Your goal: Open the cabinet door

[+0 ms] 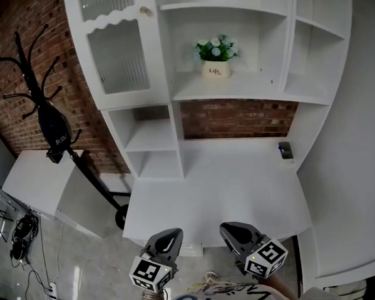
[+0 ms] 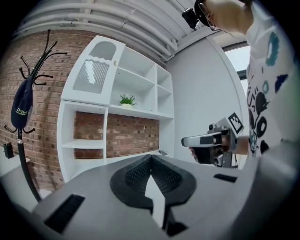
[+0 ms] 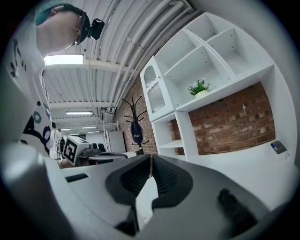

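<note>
The cabinet door [image 1: 118,49] is white with a ribbed glass pane and stands closed at the upper left of the white shelf unit, a small round knob [image 1: 146,11] at its right edge. In the left gripper view the door [image 2: 93,75] is far ahead; in the right gripper view the door [image 3: 157,93] is just as far. My left gripper [image 1: 173,231] and right gripper [image 1: 228,227] hover side by side at the near edge of the white desk [image 1: 227,182], well short of the door. The left gripper [image 2: 150,157] and the right gripper [image 3: 150,157] are both shut and hold nothing.
A potted plant [image 1: 215,57] stands on the middle shelf. A small grey object [image 1: 285,150] lies at the desk's back right. At the left, a black coat rack with a dark bag [image 1: 51,125] leans by the brick wall over a low white table [image 1: 38,179].
</note>
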The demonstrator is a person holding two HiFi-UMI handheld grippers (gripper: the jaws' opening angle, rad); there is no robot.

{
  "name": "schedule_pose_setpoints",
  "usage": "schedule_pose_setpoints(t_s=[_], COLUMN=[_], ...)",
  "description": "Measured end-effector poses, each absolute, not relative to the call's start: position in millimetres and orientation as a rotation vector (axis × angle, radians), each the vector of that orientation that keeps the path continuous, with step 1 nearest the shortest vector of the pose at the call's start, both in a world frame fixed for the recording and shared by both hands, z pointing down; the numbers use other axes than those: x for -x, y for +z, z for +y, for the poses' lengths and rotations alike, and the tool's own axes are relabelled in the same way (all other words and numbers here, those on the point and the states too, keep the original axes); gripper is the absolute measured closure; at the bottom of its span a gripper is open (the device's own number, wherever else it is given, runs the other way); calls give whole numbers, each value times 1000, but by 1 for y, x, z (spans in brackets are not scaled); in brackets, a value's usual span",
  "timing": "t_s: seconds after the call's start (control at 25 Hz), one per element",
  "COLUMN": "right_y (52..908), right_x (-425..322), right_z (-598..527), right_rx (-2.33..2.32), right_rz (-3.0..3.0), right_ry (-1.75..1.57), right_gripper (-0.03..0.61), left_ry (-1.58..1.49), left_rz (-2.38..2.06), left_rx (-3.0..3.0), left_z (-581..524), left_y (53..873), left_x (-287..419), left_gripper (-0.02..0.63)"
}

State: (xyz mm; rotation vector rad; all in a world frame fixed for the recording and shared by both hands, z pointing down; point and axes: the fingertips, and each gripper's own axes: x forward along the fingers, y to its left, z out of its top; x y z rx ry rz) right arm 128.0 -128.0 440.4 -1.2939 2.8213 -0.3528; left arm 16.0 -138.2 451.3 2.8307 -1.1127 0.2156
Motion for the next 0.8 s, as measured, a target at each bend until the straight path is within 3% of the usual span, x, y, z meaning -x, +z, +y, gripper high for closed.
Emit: schedule_pose_setpoints(t_s=[0.8], right_y=[453], right_x=[-151], right_z=[-185], right_rx=[1164], right_rz=[2912], right_ry=[-376], right_gripper=[549], left_ry=[214], left_rz=[-1296], left_rx=[-2818], left_z=[-196], left_y=[438], left_x=[-29], left_gripper=[600])
